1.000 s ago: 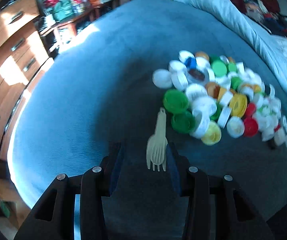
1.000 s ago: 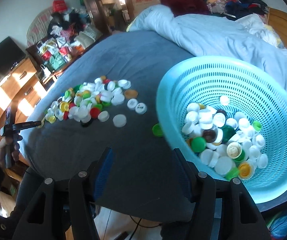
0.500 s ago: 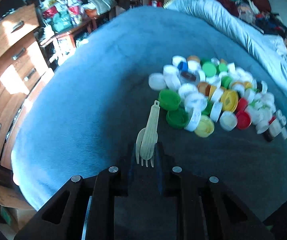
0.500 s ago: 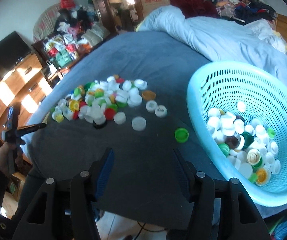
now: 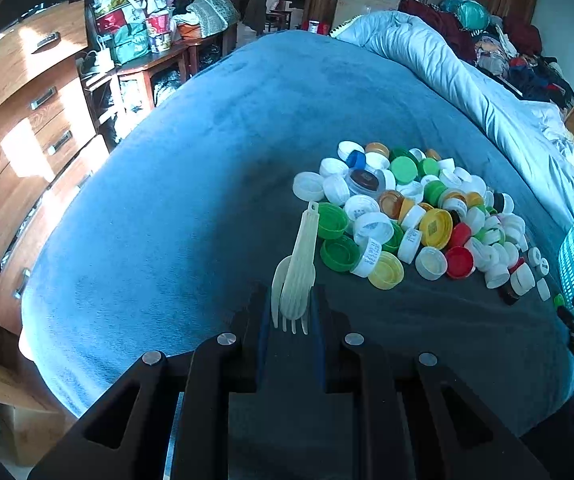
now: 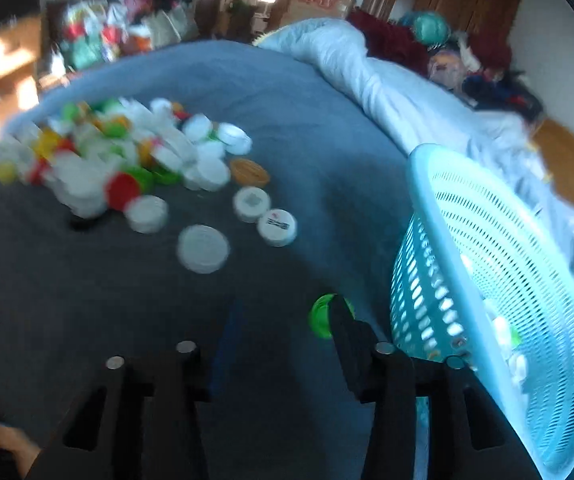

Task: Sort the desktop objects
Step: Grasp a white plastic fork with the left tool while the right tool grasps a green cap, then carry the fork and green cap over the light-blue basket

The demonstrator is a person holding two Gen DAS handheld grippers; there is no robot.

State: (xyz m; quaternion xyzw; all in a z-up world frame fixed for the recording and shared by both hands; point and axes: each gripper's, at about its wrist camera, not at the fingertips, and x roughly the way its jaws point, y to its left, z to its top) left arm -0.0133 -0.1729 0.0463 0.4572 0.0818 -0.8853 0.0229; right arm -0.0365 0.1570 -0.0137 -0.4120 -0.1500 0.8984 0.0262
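A blue blanket point(image 5: 207, 184) covers a bed, with wooden drawers point(image 5: 15, 120) off its left edge. Near the blanket's middle, the left claw point(image 5: 290, 316) has narrowed from wide open a second ago and now pinches the tine end of a pale plastic fork point(image 5: 299, 268), whose handle points toward a heap of bottle caps point(image 5: 415, 216) just beside it. The fork looks gripped and ready to lift, so it can be sorted apart from the caps. Further right, the blurred right claw point(image 6: 279, 320) is wide and empty; it has dropped lower over the blanket, close to a lone green cap point(image 6: 321, 316) by its right finger. Just right of that cap, a turquoise basket point(image 6: 499, 264) already holds many caps.
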